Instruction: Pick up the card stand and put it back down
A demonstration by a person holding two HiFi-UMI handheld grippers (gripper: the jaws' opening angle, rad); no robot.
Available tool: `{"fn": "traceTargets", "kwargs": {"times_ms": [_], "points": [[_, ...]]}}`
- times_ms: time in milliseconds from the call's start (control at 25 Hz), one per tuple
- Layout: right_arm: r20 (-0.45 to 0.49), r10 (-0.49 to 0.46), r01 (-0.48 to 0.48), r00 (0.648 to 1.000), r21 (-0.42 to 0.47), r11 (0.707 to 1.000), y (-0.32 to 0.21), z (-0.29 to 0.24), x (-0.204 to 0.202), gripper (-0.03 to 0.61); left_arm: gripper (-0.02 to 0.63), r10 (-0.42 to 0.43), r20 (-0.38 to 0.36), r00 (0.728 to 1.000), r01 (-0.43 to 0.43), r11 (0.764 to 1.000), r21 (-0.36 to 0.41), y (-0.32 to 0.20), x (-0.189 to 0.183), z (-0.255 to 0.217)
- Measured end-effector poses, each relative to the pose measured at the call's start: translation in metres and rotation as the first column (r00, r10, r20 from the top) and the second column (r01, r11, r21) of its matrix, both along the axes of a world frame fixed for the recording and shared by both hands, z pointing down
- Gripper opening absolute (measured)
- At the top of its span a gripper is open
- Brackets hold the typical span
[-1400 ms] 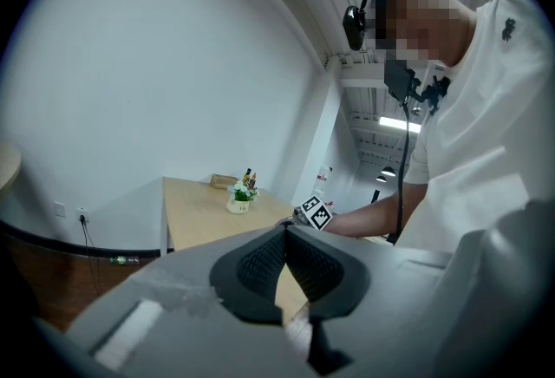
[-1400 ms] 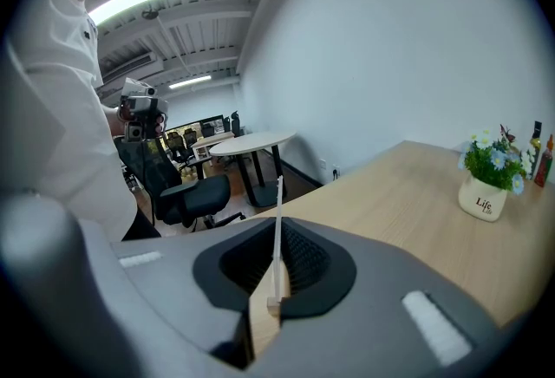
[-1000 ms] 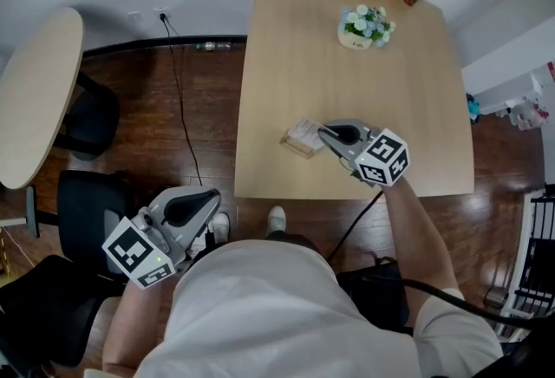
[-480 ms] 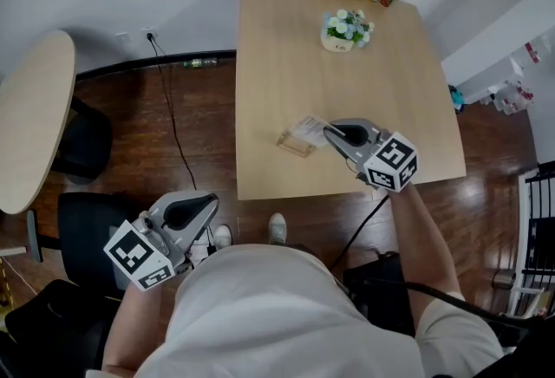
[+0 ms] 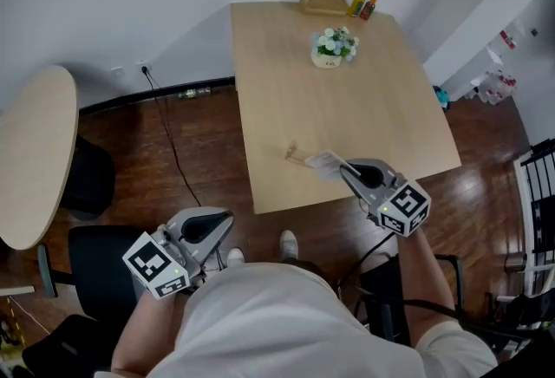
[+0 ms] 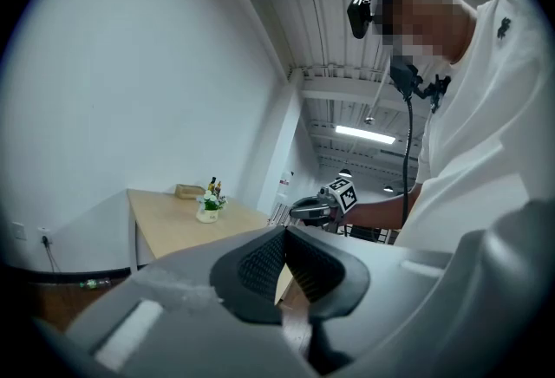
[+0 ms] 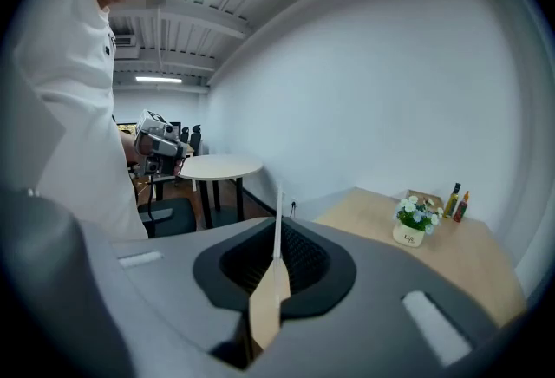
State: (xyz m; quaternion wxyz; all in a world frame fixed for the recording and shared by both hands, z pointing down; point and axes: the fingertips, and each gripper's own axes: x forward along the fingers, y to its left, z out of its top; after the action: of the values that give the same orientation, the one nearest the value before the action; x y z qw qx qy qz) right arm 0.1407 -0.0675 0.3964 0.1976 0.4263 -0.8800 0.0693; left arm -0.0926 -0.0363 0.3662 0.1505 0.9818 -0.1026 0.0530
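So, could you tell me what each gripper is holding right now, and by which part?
The right gripper is shut on the card stand, pinching its near end edge-on; the left gripper holds nothing.

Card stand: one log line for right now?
card stand: lifted | right hand-held gripper: shut on it | left hand-held gripper: shut, empty
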Motion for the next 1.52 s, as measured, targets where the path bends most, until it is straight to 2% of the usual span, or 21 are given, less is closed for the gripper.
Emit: {"fn": "traceTargets", "kwargs": {"times_ms": [240, 480, 840, 1160, 1520], "points": [[0.018, 0.128, -0.128, 0.992, -0.009, 0.992, 0.063, -0.007, -0.028, 0.02, 0.003, 0.071, 0.006, 0.997, -0.071, 0.997, -0.019, 0.014, -0.033, 0.011], [0.033, 0.178, -0.177, 0.984, -0.027, 0.984, 0.122, -0.011, -0.054, 0.02, 0.003, 0.138, 0.004, 0.99, -0.137, 0.99, -0.033, 0.033, -0.04, 0.026], [0.072, 0.167, -0.166, 0.983, -0.018, 0.986, 0.204, -0.021, -0.072, 0.02, 0.003, 0.178, 0.001, 0.984, -0.178, 0.984, 0.005, 0.089, -0.015, 0.019], [0.096, 0.174, -0.173, 0.98, -0.019, 0.985, 0.291, -0.019, -0.056, 0.02, 0.002, 0.19, 0.013, 0.982, -0.191, 0.981, 0.023, 0.171, 0.014, 0.008], [0.121, 0.161, -0.16, 0.98, -0.012, 0.987, 0.354, -0.02, -0.061, 0.02, 0.003, 0.164, 0.04, 0.986, -0.164, 0.986, 0.011, 0.238, 0.0, 0.013]]}}
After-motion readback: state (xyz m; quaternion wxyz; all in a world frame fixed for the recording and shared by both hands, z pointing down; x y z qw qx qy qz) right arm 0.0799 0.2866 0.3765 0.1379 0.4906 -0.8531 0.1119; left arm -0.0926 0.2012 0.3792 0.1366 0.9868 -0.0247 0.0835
